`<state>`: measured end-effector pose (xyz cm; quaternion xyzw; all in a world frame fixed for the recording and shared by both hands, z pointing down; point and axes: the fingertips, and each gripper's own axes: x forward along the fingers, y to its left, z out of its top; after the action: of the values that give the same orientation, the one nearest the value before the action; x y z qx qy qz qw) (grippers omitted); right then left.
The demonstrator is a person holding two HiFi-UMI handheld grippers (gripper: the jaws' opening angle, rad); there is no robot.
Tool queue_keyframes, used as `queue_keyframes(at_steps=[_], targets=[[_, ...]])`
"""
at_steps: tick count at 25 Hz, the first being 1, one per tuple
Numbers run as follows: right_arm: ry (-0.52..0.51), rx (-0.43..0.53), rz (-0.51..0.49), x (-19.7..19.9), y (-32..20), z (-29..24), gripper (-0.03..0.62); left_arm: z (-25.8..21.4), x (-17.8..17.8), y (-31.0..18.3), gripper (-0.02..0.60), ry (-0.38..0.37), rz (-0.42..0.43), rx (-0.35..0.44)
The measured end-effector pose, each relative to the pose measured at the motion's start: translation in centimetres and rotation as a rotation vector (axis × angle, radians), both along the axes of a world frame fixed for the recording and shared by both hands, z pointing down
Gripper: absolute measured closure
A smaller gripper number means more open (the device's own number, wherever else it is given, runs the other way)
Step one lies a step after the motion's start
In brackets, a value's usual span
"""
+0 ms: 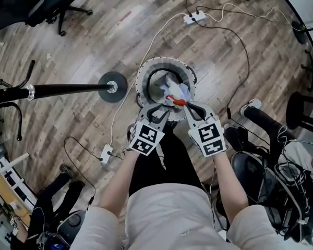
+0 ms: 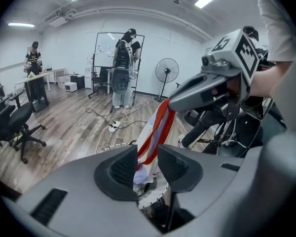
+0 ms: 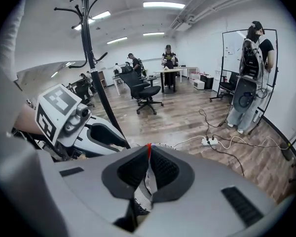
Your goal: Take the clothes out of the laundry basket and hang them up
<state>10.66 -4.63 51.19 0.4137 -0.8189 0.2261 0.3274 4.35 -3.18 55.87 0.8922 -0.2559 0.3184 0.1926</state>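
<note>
Garment [image 1: 176,94], white with red and blue, sat directly above the laundry basket [image 1: 142,79] at centre frame in the head view. Its lower part was inside the rim and its upper edge was drawn up toward the lower edge of the basket.

Right gripper [image 3: 149,168]: jaws closed nearly together on a thin red-edged fold of the cloth. A sliver of fabric showed between the pads in its own view. Judged to be the lifting hold, pinching a hem so the piece hangs free of the basket.

Left gripper [image 2: 148,164]: jaws partway apart, with a thicker striped bunch filling the gap and lying against both pads. Read as a grip on the cloth lower down. The fabric ran taut from here up to the right gripper's tips in the upper right of that view. Probable purpose was to spread the piece between two holds before hanging.

Pose: both forearms reached forward and down from the body, converging just below the basket in the head view. The marker cubes faced up and the two grippers sat close side by side, tips angled downward.

Coat stand [image 1: 68,90] lay at left of the frame with its base just beside the basket, the likely hanging point. Garment not yet clear of the basket.
</note>
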Motion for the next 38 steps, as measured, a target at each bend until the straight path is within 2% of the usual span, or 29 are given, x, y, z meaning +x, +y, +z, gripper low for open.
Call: queue_keyframes(at_steps=[4,13,18,26,31,36,38], targets=[[-0.002,0.06,-0.014,-0.2,0.5,-3.8,0.574,-1.3,0.0,0.6,0.448,-0.019,0.026,0.038],[-0.03,0.16,-0.07,-0.5,1.2,-11.0,0.576,-4.8,0.0,0.0,0.448,-0.001,0.01,0.076],[-0.07,0.237,-0.084,-0.8,1.1,-15.1,0.577,-6.8,0.6,-1.0,0.448,-0.006,0.041,0.127],[-0.111,0.349,-0.114,-0.7,1.0,-20.9,0.577,-9.7,2.6,-0.4,0.443,0.026,0.114,0.174],[-0.124,0.401,-0.125,-0.2,1.0,-23.5,0.577,-11.4,4.0,0.0,0.445,0.041,0.128,0.214],[-0.132,0.445,-0.126,0.1,0.8,-25.2,0.577,-12.5,4.4,0.4,0.473,0.042,0.127,0.235],[-0.136,0.469,-0.125,0.2,0.6,-25.7,0.577,-13.1,4.2,0.3,0.506,0.029,0.12,0.254]])
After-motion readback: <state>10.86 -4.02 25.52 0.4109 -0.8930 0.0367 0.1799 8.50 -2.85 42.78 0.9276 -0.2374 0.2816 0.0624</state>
